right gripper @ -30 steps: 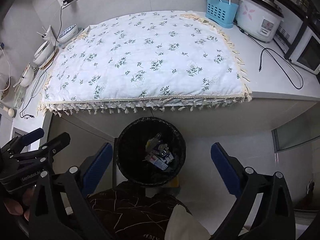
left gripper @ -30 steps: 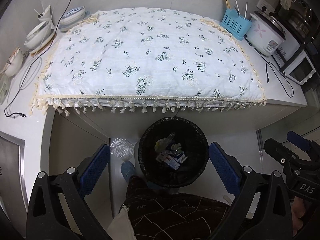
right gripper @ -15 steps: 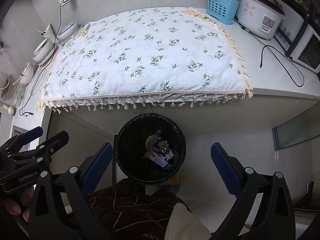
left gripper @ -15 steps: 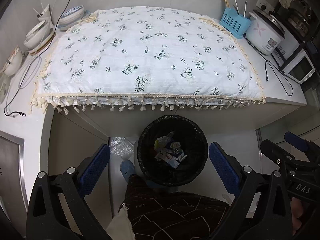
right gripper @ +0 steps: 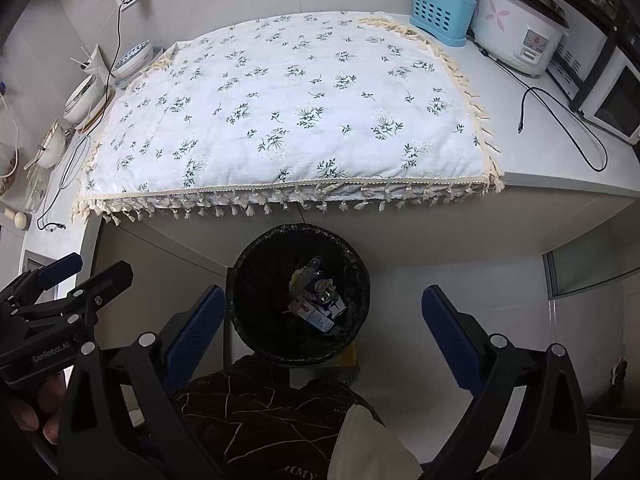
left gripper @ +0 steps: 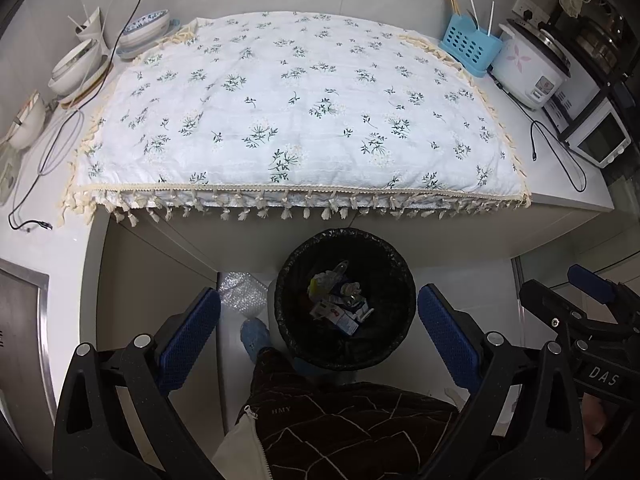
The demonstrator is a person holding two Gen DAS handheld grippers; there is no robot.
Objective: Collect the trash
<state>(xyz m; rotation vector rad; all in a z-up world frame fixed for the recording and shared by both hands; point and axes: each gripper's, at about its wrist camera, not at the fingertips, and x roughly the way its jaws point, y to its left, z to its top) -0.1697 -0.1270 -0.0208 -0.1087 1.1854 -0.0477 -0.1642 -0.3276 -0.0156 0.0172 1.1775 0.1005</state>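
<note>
A black-lined trash bin (left gripper: 296, 264) stands on the floor in front of the counter; it also shows in the right wrist view (right gripper: 256, 264). Crumpled wrappers and small cartons (left gripper: 338, 300) lie inside it, seen too in the right wrist view (right gripper: 316, 300). My left gripper (left gripper: 318, 336) is open and empty, held high above the bin. My right gripper (right gripper: 324, 332) is open and empty, also above the bin. Each gripper shows at the edge of the other's view. The floral cloth (left gripper: 296, 112) on the counter carries nothing.
Bowls (left gripper: 76, 68) and a cable (left gripper: 28, 200) lie at the counter's left. A blue utensil basket (left gripper: 468, 48), rice cooker (left gripper: 528, 68) and small oven (left gripper: 600, 140) stand at the right. My dark-trousered leg (left gripper: 344, 420) is below, with bubble wrap (left gripper: 244, 292) on the floor.
Both grippers have drifted slightly back and up; the counter and bin sit a little lower in the views. Both stay open and empty.
</note>
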